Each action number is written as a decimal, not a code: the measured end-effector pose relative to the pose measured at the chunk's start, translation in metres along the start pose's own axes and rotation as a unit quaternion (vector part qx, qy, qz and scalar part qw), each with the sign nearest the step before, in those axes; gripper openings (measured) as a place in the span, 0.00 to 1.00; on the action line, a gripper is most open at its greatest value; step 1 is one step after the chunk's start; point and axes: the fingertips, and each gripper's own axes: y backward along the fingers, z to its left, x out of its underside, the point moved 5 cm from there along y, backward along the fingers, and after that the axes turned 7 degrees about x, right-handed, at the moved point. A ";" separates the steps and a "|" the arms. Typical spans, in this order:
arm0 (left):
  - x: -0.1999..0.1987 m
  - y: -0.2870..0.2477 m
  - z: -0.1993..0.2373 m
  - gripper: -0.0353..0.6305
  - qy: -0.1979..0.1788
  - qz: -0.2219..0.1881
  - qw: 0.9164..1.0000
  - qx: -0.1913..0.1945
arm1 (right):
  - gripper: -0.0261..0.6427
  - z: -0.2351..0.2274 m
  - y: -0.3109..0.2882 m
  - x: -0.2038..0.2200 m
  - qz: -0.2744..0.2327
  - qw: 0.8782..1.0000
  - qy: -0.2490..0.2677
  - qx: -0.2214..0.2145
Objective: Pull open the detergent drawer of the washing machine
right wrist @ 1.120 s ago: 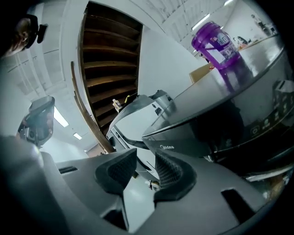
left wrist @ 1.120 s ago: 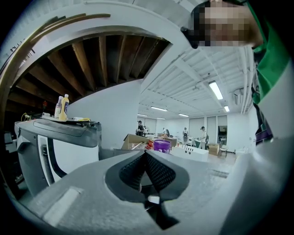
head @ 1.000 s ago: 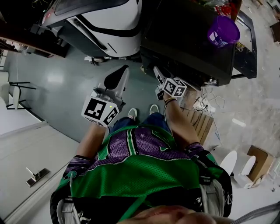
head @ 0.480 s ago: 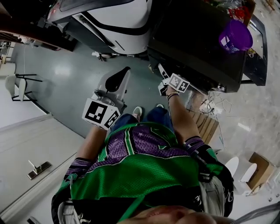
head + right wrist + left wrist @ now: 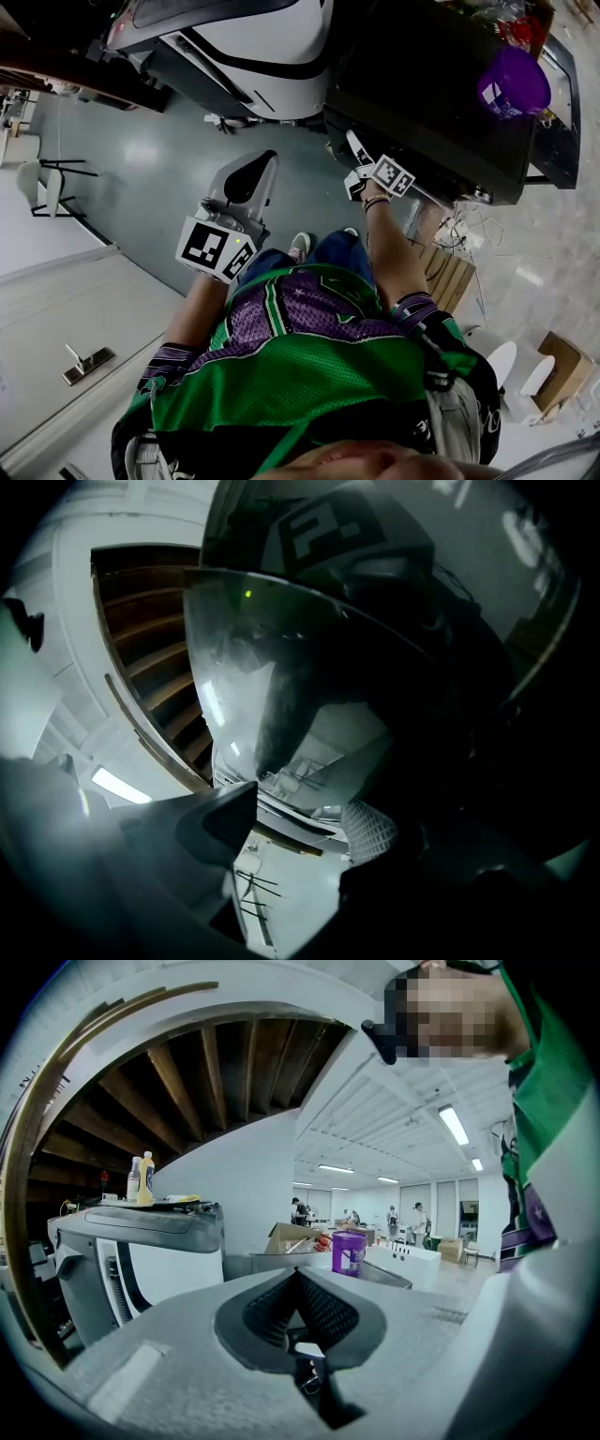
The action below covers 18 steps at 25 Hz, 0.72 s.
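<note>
The washing machine (image 5: 412,84) is the dark box at the upper right of the head view, standing on the grey floor (image 5: 141,169) just beside a white appliance (image 5: 253,37). A purple cup (image 5: 513,82) stands on the washing machine's top, toward its far right corner. The detergent drawer cannot be made out against the dark front. The right gripper (image 5: 356,157) is held at the upper front edge of the washing machine, near its left corner. In the right gripper view this gripper (image 5: 300,817) is released: its jaws have just been opening, and only floor and the white appliance show in the gap between them, with the machine's dark surface close on the right. The left gripper (image 5: 262,159) hangs over the floor in front of the white appliance, well apart from the washing machine. In its own view the left gripper (image 5: 298,1274) is clenched on nothing, its jaws meeting at the tips.
</note>
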 end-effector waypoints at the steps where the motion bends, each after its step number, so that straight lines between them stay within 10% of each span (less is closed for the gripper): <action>1: 0.001 0.000 0.001 0.08 0.001 0.001 1.000 0.000 | 0.44 0.002 -0.002 -0.001 0.002 1.000 -0.006 -0.006; 12: 0.003 0.011 0.001 0.08 0.001 0.000 1.000 0.001 | 0.46 0.008 0.008 0.010 0.010 1.000 -0.010 -0.023; 18: 0.002 0.015 -0.006 0.08 -0.016 0.002 1.000 0.005 | 0.68 0.018 0.007 0.005 -0.003 0.996 -0.081 -0.027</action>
